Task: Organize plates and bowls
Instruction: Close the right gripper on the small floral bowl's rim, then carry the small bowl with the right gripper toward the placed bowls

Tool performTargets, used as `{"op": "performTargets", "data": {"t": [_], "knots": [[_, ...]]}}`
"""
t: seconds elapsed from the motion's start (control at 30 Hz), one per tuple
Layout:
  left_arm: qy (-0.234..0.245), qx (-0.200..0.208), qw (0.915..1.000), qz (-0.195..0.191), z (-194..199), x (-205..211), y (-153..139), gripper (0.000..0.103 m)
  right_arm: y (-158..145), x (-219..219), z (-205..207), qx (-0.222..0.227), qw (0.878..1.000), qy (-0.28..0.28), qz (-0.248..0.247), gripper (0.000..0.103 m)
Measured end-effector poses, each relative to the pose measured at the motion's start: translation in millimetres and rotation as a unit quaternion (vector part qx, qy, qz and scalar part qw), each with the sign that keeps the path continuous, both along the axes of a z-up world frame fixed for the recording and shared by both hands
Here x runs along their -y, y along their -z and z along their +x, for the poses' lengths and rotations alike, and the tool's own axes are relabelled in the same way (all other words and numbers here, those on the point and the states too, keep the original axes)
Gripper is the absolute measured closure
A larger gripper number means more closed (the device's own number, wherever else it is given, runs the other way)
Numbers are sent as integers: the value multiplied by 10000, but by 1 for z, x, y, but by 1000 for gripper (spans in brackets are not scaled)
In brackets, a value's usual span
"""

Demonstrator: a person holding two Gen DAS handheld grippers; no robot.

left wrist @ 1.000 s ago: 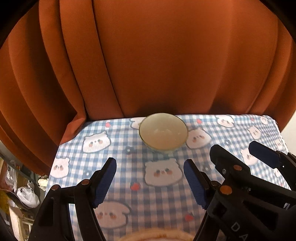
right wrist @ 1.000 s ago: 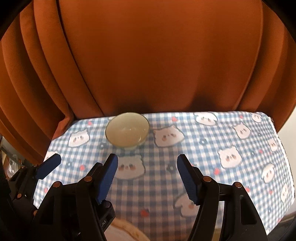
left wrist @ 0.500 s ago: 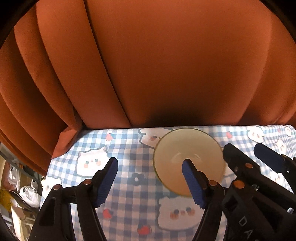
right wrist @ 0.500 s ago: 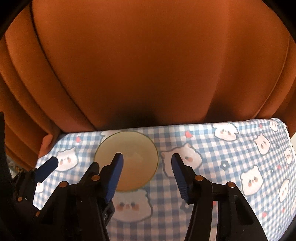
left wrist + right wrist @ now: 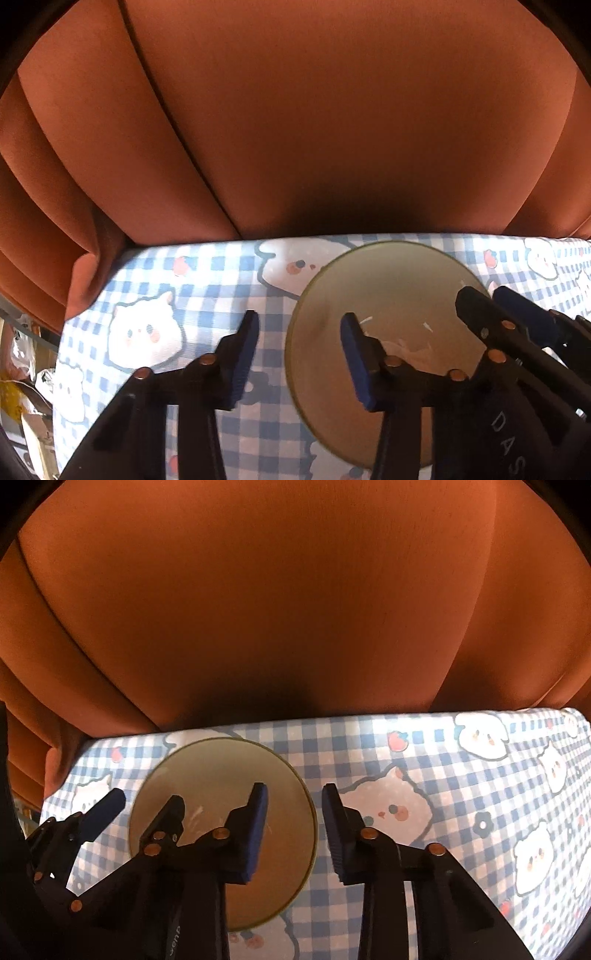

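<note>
My left gripper (image 5: 299, 354) straddles bowl's (image 5: 391, 295) left rim, one finger inside, one outside; jaws just narrowing, pads not yet pressing. My right gripper (image 5: 293, 825) mirrors on right rim, same gap. I judge two-sided lift intended. One bowl, far edge of checked cloth (image 5: 461, 775). Orange curtain (image 5: 295, 129) behind. No plates visible.

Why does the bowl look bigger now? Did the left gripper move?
Yes. The left gripper came down toward the bowl, nearer the orange curtain; its fingers have just been closing astride the rim.
</note>
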State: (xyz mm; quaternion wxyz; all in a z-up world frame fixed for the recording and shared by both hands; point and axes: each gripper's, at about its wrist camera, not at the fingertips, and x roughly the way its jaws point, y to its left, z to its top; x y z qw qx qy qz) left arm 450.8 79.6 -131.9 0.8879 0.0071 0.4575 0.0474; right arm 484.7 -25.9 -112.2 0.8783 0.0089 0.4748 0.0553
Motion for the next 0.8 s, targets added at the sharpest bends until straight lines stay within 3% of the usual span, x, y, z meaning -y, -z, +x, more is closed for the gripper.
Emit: {"op": "performTargets", "data": {"t": [0.17,0.53,0.8], "knots": [[62,-80,9999,-93,4,4,8,76,10,0,6,-82,10000,-34,-34,83],[60,-109,9999,-95,2,8,3,76,10,2,9,-208,9997,-92,34,83],[53,36,9999,-131,-18,4,-20,76,-11,2,-5,-78,9999,-81,22,83]]}}
